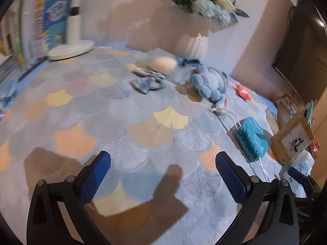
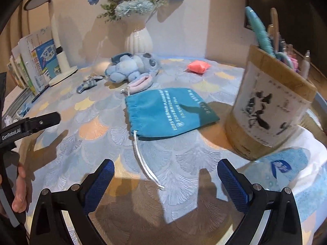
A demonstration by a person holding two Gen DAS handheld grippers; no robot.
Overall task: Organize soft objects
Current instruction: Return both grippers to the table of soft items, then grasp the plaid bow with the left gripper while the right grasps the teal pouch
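A teal drawstring pouch lies flat on the patterned tablecloth, its white cord trailing toward my right gripper, which is open just short of the cord's end. The same pouch shows at the right of the left wrist view. My left gripper is open over bare cloth, holding nothing. Farther back lie a blue plush toy, a small pink-red cushion and a small blue-grey fabric piece.
A wooden pen holder stands close on the right, next to a white-and-blue packet. A white vase of flowers, a white lamp base and books line the back. A person's hand holds the left gripper's handle.
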